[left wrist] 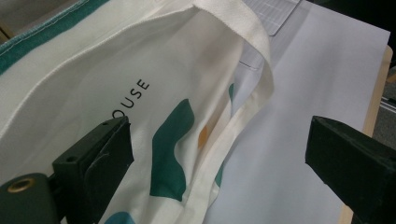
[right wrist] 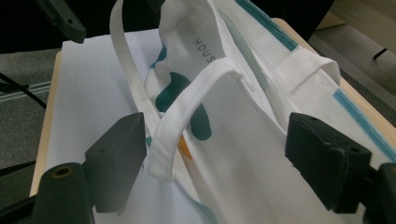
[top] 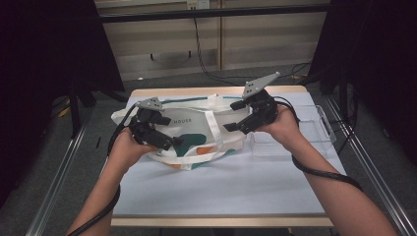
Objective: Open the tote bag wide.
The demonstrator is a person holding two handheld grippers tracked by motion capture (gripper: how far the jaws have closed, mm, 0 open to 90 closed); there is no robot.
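The left gripper (top: 172, 142), jaws apart, hovers over a limp white cotton tote bag with green and orange patches (top: 192, 137) on the white-covered table (top: 221, 187). The right gripper (top: 233, 127), jaws wide, straddles 1 strap (right wrist: 187, 98): light, floppy, likeliest hold.

left gripper (top: 169, 142): held in left hand (top: 125, 150), pointing right, jaws wide apart. right gripper (top: 231, 127): held in right hand (top: 285, 125), pointing left, jaws spread wide, gripping nothing. forearms entering from bottom edge, converging inward.
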